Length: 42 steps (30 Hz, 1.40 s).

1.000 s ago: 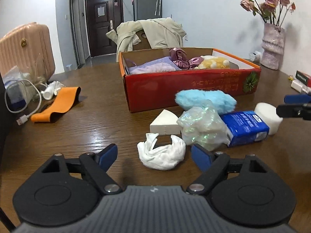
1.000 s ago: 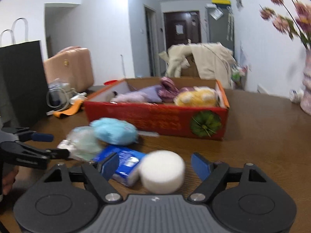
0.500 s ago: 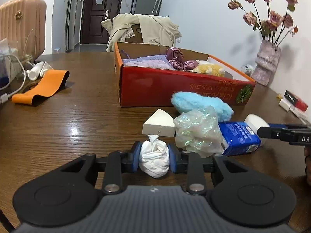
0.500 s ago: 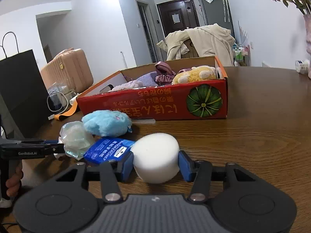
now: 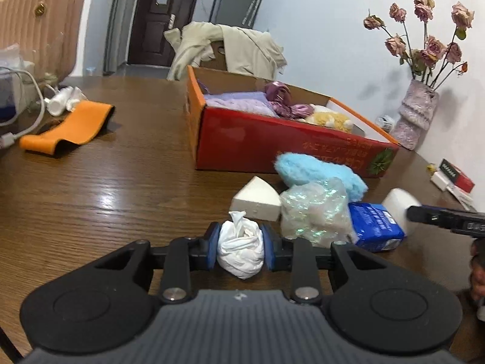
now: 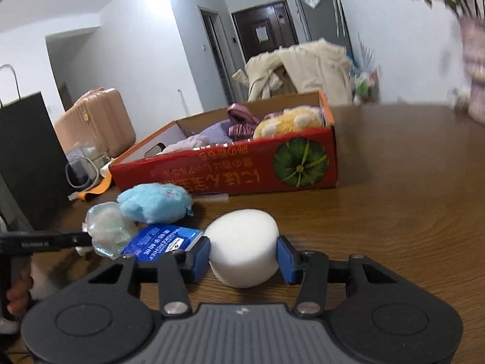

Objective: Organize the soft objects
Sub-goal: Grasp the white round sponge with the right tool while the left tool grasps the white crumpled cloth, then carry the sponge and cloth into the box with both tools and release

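My left gripper (image 5: 240, 250) is shut on a crumpled white cloth bundle (image 5: 241, 242) low over the wooden table (image 5: 106, 188). My right gripper (image 6: 243, 254) has its blue pads against a round white sponge (image 6: 242, 239), and its jaws are still closing on it. Between the two lie a white wedge sponge (image 5: 256, 201), an iridescent plastic bundle (image 5: 315, 212), a blue plush (image 5: 318, 173) and a blue tissue pack (image 5: 376, 224). Behind them stands the red cardboard box (image 5: 272, 148) holding purple cloth, a satin scrunchie and a yellow plush.
An orange band (image 5: 66, 127) and a white charger cable lie at the left. A vase of dried roses (image 5: 415, 115) and small boxes (image 5: 454, 179) stand at the right edge. A black paper bag (image 6: 27, 157) and a pink suitcase stand beyond the table.
Both grippers went from wide open to closed: the left on the white cloth bundle, the right on the round sponge. Both moved in slightly and rolled a little.
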Motion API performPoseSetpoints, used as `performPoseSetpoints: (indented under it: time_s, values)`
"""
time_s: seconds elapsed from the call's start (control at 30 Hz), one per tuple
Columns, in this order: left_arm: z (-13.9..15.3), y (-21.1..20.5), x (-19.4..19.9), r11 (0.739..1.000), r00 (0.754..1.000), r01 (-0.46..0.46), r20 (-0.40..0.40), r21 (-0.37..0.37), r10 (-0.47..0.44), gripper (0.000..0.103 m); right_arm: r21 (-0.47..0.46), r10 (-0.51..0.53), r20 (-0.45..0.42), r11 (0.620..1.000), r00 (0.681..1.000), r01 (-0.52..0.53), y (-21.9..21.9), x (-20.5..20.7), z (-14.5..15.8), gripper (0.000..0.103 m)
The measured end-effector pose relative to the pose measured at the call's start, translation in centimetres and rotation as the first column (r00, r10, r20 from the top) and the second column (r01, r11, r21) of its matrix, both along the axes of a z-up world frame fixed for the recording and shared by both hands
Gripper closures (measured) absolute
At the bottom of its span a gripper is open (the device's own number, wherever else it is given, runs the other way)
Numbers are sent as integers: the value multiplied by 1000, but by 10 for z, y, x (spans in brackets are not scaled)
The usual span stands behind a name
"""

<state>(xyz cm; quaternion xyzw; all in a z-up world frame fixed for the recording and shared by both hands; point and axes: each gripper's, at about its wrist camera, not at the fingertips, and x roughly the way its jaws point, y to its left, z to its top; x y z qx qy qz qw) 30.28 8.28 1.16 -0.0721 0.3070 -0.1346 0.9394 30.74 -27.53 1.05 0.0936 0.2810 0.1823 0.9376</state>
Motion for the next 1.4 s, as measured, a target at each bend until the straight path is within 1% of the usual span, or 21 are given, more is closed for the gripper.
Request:
performPoseSetpoints:
  time_s: [0.07, 0.13, 0.2, 0.3, 0.37, 0.47, 0.53, 0.6, 0.67, 0.73, 0.8, 0.87, 0.97, 1.03, 1.1, 1.17, 1.2, 1.27, 1.3, 1.37, 1.4]
  values:
    - [4, 1, -4, 1000, 999, -20, 27, 19, 19, 73, 18, 2, 47, 1000, 999, -3, -1, -9, 8, 57]
    - [8, 3, -9, 999, 998, -35, 55, 30, 33, 73, 8, -2, 98, 1000, 995, 1, -1, -15, 16, 57]
    - [16, 5, -17, 996, 993, -75, 94, 37, 71, 73, -8, -24, 131, 1000, 991, 25, -2, -20, 21, 57]
    - [31, 9, -37, 995, 987, -100, 128, -15, 101, 73, -18, -60, 182, 998, 981, 65, -6, -33, 35, 57]
    - [44, 3, -51, 996, 983, -85, 163, -29, 89, 73, -8, -57, 223, 998, 973, 61, -11, -45, 48, 57]
    - [66, -14, -66, 999, 975, -45, 220, -4, 44, 73, -22, -46, 268, 998, 962, 54, -14, -56, 66, 57]
    - [81, -26, -68, 1000, 965, -21, 262, 21, 15, 73, -44, -28, 298, 998, 954, 43, -15, -58, 79, 57]
    - [95, -37, -59, 999, 959, -2, 283, 43, -10, 73, -50, -9, 307, 998, 952, 26, -15, -53, 89, 56]
    - [106, -50, -40, 998, 959, 25, 280, 52, -39, 73, -44, 24, 294, 999, 955, -11, -15, -35, 99, 56]
    - [115, -62, -9, 998, 966, 46, 250, 49, -57, 73, -51, 52, 276, 998, 960, -39, -10, -13, 106, 56]
    - [120, -75, 31, 997, 979, 67, 191, 24, -71, 73, -73, 89, 242, 995, 966, -73, -4, 16, 112, 56]
    - [120, -85, 70, 998, 989, 68, 130, 4, -68, 73, -92, 140, 186, 988, 973, -124, 6, 51, 113, 56]
    - [112, -100, 131, 999, 997, 51, 51, 13, -52, 73, -141, 182, 108, 976, 977, -166, 23, 106, 110, 56]
    - [103, -109, 166, 998, 999, 52, 7, 29, -52, 73, -177, 207, 46, 965, 977, -196, 35, 145, 103, 56]
    - [94, -117, 199, 998, 999, 37, -31, 50, -35, 73, -190, 217, -10, 958, 976, -215, 47, 174, 91, 56]
    - [88, -125, 223, 996, 999, 31, -34, 78, -28, 73, -194, 220, -67, 954, 973, -229, 57, 202, 77, 56]
    - [86, -129, 236, 995, 999, 44, -33, 89, -42, 73, -186, 226, -91, 953, 970, -240, 63, 211, 69, 56]
    - [83, -140, 258, 992, 995, 86, -56, 98, -81, 71, -168, 239, -116, 952, 964, -256, 74, 227, 55, 55]
    - [80, -144, 265, 989, 992, 113, -70, 100, -106, 69, -165, 249, -128, 949, 960, -268, 82, 231, 50, 53]
    - [75, -153, 274, 982, 987, 154, -72, 113, -147, 53, -136, 278, -129, 946, 952, -295, 89, 235, 44, 50]
    - [73, -156, 273, 978, 986, 162, -66, 133, -154, 40, -117, 290, -126, 945, 949, -304, 89, 235, 42, 51]
